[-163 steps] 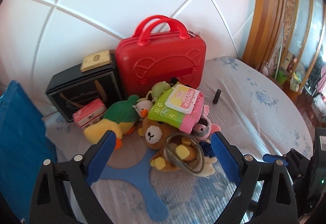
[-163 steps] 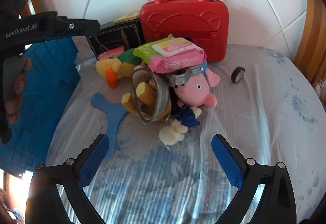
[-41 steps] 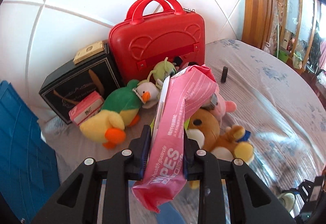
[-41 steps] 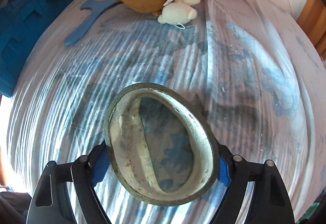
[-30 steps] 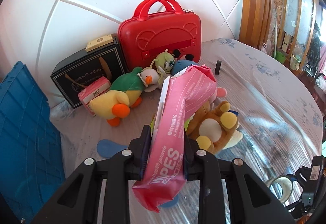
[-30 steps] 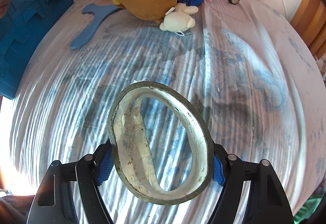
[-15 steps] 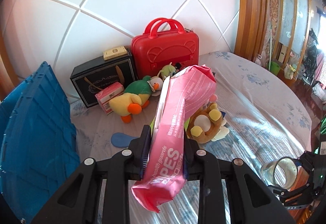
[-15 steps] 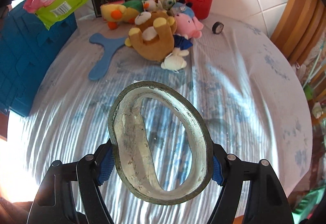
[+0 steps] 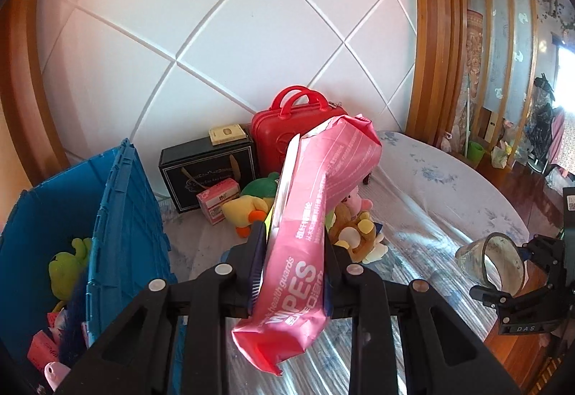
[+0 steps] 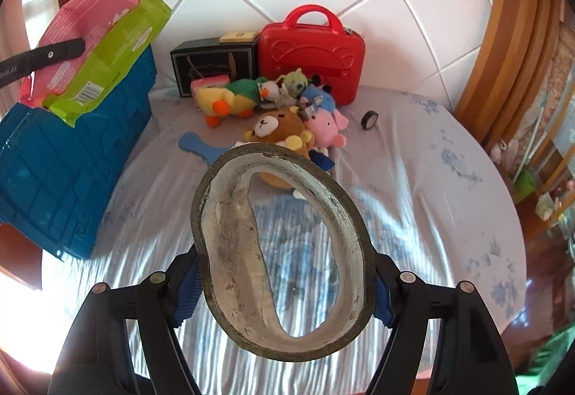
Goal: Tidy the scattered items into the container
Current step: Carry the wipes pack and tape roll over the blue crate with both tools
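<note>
the left gripper (image 9: 291, 262) is closed tight on a pink wipes pack (image 9: 309, 215), which stands up between the two fingers and leans a little to the right. in the right wrist view the same pack (image 10: 90, 50) shows its green side and hangs in the air above the blue crate (image 10: 68, 158), near the crate's back corner.

the right gripper (image 10: 284, 273) is closed on a tape roll (image 10: 280, 244) – the roll is squeezed to an oval and its hole faces the camera. in the left wrist view this roll (image 9: 499, 262) is held over the table edge (image 9: 510, 226), well apart from the crate (image 9: 122, 215).

the crate stands on the left end of the table. inside it lies a green frog toy (image 9: 68, 269), with some small pink things lower down that i cannot tell.

right of the crate, on the cloth, is the pile of toys: a duck (image 10: 226, 100), a brown bear (image 10: 276, 133) and a pink pig (image 10: 323, 129), touching each other. a blue paddle (image 10: 201, 145) lies flat between the crate and the bear. behind the pile, against the wall, stand a black box (image 10: 215, 63) and a red case (image 10: 312, 52) – side by side. a small black roll (image 10: 369, 119) sits alone, right of the pig.
</note>
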The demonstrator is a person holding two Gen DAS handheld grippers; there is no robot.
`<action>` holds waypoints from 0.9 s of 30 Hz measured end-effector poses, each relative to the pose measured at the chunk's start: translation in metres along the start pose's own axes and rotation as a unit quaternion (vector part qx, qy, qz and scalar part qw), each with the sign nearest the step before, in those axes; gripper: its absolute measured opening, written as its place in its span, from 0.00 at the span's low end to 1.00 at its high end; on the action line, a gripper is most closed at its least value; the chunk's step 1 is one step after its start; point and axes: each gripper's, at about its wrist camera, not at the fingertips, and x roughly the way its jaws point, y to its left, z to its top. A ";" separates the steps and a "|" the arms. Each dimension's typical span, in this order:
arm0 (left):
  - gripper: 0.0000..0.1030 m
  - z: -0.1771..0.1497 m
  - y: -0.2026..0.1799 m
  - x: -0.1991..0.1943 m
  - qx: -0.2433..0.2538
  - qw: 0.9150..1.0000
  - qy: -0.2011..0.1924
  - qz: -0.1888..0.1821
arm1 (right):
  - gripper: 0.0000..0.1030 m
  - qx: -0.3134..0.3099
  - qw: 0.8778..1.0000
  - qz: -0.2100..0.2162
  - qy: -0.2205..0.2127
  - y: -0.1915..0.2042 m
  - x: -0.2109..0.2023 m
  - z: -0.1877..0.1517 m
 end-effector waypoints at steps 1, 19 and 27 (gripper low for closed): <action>0.24 0.000 0.003 -0.007 -0.003 1.000 -0.004 0.001 | 0.72 0.000 1.000 0.001 -0.007 0.004 -0.007 0.004; 0.24 -0.007 0.087 -0.110 -0.070 0.992 -0.088 0.050 | 0.72 -0.072 0.992 0.043 -0.097 0.107 -0.072 0.085; 0.24 -0.027 0.152 -0.145 -0.097 0.985 -0.105 0.101 | 0.72 -0.122 0.982 0.086 -0.117 0.195 -0.076 0.109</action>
